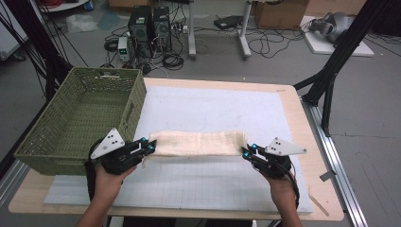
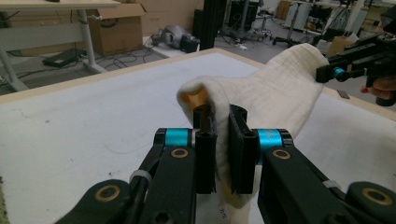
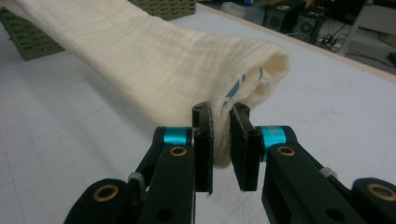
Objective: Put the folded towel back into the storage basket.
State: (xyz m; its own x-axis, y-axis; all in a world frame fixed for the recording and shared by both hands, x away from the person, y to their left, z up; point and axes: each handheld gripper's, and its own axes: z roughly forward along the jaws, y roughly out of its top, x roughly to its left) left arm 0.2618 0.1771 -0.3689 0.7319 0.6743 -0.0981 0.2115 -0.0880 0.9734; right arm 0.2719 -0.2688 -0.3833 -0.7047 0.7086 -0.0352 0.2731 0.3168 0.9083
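A cream folded cloth stretches as a long band between my two grippers, lifted a little over the white mat. My left gripper is shut on the cloth's left end; in the left gripper view the cloth is pinched between the black jaws of the left gripper. My right gripper is shut on the right end; in the right gripper view the right gripper clamps a fold of the cloth. The other hand's gripper shows far off in the left gripper view.
A green woven basket stands at the table's left, its corner close to my left gripper. The wooden table edge runs along the right. Behind the table lie computer boxes, cables and a black frame leg.
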